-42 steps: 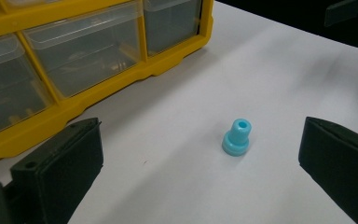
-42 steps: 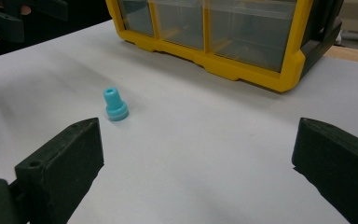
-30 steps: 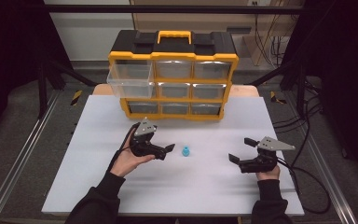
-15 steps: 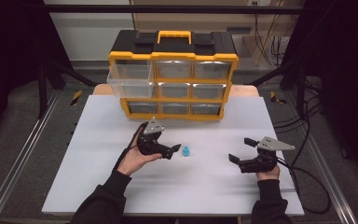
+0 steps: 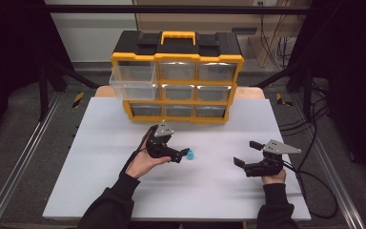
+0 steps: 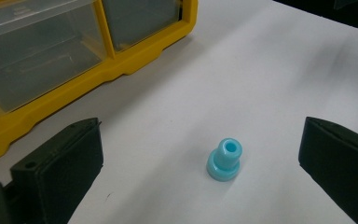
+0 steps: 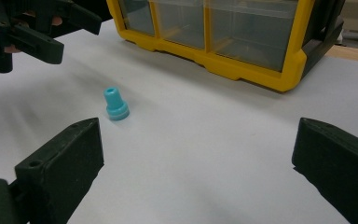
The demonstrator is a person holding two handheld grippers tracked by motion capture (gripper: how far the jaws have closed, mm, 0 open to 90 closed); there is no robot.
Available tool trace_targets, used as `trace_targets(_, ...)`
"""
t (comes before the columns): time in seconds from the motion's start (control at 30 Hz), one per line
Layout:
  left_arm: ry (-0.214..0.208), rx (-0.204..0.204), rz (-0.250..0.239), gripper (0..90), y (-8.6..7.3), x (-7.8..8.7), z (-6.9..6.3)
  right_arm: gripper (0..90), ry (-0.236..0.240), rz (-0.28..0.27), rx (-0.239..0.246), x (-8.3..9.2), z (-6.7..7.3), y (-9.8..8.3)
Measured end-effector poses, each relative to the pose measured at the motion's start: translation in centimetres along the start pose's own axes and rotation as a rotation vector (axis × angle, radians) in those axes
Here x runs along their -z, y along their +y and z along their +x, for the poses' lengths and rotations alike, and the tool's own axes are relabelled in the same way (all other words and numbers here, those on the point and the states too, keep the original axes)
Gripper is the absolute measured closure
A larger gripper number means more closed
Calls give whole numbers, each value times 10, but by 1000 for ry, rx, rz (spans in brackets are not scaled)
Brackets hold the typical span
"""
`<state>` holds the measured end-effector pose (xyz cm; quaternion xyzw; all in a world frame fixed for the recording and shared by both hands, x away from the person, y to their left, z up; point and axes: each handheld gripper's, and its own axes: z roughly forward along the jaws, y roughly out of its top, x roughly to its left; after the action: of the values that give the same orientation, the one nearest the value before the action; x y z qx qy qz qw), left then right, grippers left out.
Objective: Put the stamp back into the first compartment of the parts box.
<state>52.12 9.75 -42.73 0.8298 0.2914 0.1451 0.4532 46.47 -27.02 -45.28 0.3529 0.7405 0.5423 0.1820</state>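
Your left tool is released, jaws spread on either side of the blue plastic piece, which stands upright on the counter. Your right tool is released and well apart. An off-centre closure is likely to tip the piece or push it away.

sleeves: dark | left claw: black, grey plate | right claw: black, cable

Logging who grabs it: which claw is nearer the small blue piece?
Left. The left claw is open right beside the blue piece, jaws either side of it; the right claw rests open well off to its right.
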Motion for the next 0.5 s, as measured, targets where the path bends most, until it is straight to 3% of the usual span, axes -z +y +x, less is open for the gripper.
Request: trace_targets(0.5,-11,4,59,6,-3,-18,-4,26,0,0,0,0,0,0)
